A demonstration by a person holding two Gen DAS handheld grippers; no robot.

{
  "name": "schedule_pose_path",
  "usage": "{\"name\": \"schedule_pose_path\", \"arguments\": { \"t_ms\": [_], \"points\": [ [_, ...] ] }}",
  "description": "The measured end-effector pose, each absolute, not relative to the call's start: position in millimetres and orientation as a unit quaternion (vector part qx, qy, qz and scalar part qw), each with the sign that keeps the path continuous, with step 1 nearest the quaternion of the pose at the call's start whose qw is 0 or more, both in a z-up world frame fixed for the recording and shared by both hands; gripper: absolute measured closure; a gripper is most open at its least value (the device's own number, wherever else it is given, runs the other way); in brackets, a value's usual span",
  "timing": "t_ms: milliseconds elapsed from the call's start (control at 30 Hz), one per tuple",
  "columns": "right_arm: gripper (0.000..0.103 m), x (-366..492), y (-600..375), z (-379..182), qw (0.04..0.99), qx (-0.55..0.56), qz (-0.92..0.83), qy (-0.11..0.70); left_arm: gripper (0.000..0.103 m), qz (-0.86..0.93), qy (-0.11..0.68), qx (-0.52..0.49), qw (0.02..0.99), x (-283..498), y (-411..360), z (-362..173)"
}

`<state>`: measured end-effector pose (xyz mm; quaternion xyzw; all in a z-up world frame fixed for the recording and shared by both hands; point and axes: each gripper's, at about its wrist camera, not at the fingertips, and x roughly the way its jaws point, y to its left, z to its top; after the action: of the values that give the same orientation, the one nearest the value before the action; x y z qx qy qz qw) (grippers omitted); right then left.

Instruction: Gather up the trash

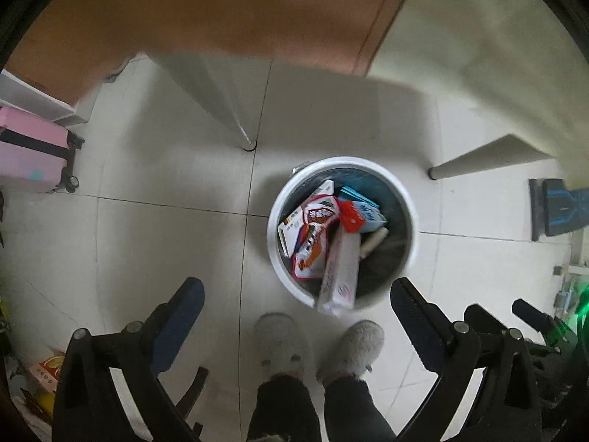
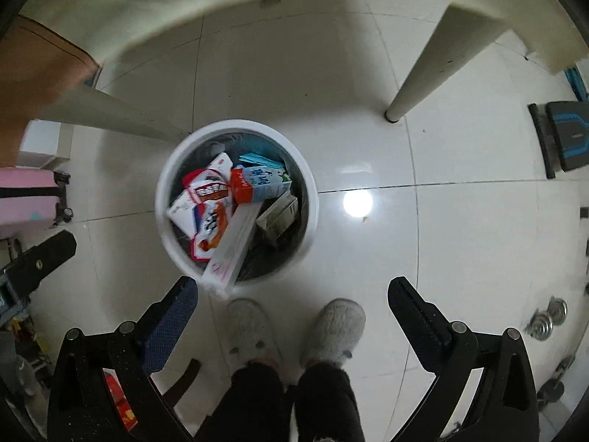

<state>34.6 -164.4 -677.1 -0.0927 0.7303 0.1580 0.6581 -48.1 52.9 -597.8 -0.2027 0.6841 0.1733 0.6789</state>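
Observation:
A round white trash bin [image 1: 412, 217] [image 2: 311, 191] stands on the tiled floor, filled with trash: a long white box [image 1: 340, 272] [image 2: 235, 246] leaning over the near rim, a red-and-white snack bag [image 1: 313, 246] [image 2: 208, 228], and a blue-and-red milk carton [image 1: 359, 213] [image 2: 261, 182]. My left gripper [image 1: 296, 294] is open and empty, high above the floor, with the bin just ahead and right of centre. My right gripper [image 2: 292, 294] is open and empty, high above the bin's near edge.
The person's feet in grey slippers [image 1: 316, 346] [image 2: 294, 328] stand just before the bin. White table legs [image 1: 235, 110] [image 2: 419, 73] rise behind it. A pink suitcase [image 1: 33, 151] [image 2: 25, 199] stands at the left, a black-and-blue object [image 2: 563, 136] at the right.

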Motion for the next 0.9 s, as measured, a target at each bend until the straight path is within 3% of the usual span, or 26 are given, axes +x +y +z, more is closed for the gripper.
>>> {"name": "schedule_pose_path", "arguments": {
  "t_ms": [567,733,900],
  "points": [
    [0.000,2,-218,-296,0.704,-0.025,0.230,0.671,0.000,0.057,0.620,-0.214,0.753,-92,9,-277],
    [0.000,-17,-237,-201,0.715,-0.012,0.263,0.647,0.000,0.032,0.592,-0.236,0.770,-109,2,-212],
    [0.000,-37,-245,-141,0.719,-0.005,0.290,0.631,0.000,0.023,0.564,-0.256,0.785,-125,0,-161]
  ]
}}
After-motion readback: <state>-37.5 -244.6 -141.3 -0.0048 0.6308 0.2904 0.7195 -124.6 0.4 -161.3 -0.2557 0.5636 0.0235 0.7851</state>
